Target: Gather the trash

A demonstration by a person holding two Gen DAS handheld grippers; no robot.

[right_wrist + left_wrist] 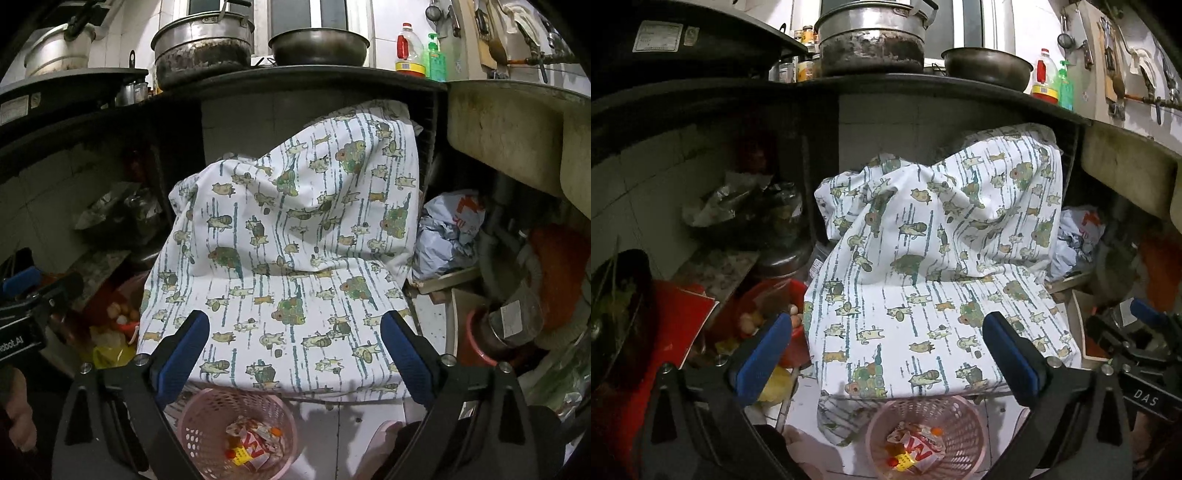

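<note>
A pink perforated basket stands on the white floor low in both wrist views. Crumpled red-and-white wrappers and small orange and yellow scraps lie inside it. My left gripper is open above the basket with nothing between its blue pads. My right gripper is open too, with empty jaws, up and behind the basket. Behind both hangs a white cloth with a green cartoon print, draped over something bulky under the counter.
A dark counter carries a sooty pot, a metal bowl, an oil bottle and a green bottle. A stone sink juts out at right, with a plastic bag below. Red containers and clutter crowd the left.
</note>
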